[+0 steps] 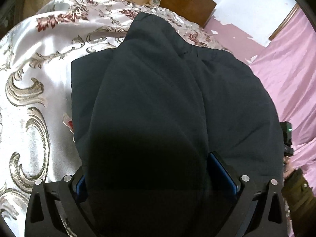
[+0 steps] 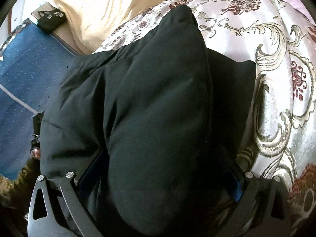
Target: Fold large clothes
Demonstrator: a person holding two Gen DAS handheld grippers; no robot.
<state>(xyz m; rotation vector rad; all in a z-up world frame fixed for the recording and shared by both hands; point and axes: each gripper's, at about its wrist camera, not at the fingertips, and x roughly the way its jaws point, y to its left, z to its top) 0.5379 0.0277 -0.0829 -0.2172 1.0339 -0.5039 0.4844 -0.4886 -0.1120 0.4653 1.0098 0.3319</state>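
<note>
Now both claws are gripping the same dark padded garment, which lies on the bed's floral satin bedspread. Left claw: its 2 blue-padded fingers are spread around a thick fold of the fabric, clamped on it. Right claw: same story, a puffy bulge of the garment wedged between its fingers. Off to the side, a pink sheet in the left view, a blue rug in the right.
</note>
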